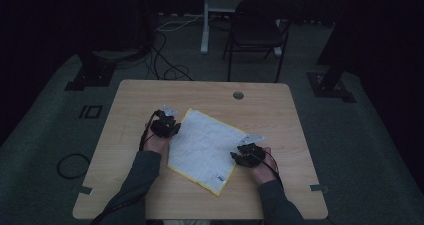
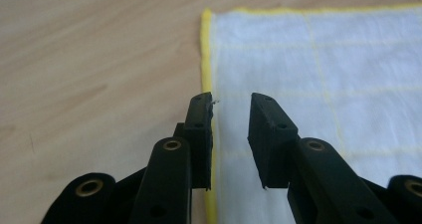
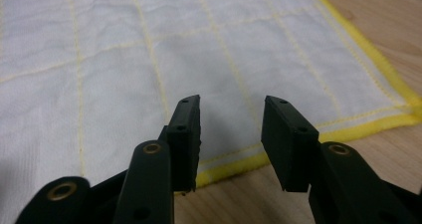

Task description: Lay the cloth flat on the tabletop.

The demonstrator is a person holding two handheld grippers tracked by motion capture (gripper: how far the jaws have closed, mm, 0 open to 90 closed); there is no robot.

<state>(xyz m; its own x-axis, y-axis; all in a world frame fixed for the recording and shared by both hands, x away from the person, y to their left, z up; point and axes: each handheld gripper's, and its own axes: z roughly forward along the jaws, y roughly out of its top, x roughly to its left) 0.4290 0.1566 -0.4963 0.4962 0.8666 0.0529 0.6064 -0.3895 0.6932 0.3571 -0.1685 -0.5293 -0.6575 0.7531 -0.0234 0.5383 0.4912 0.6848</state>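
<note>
White quilted cloth with a yellow hem lies flat and spread at the middle of the light wooden table. Left gripper sits at its left edge, jaws parted over the hem, grasping nothing. Right gripper sits at the right edge, jaws likewise parted and empty.

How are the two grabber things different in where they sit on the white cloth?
The left gripper sits at the white cloth's far left edge; the right gripper sits at its near right edge. In the left gripper view, the left gripper's jaws straddle a yellow border that runs away from the camera; in the right gripper view, the right gripper's jaws face a border that runs across them. Both are black and open, holding nothing.
</note>
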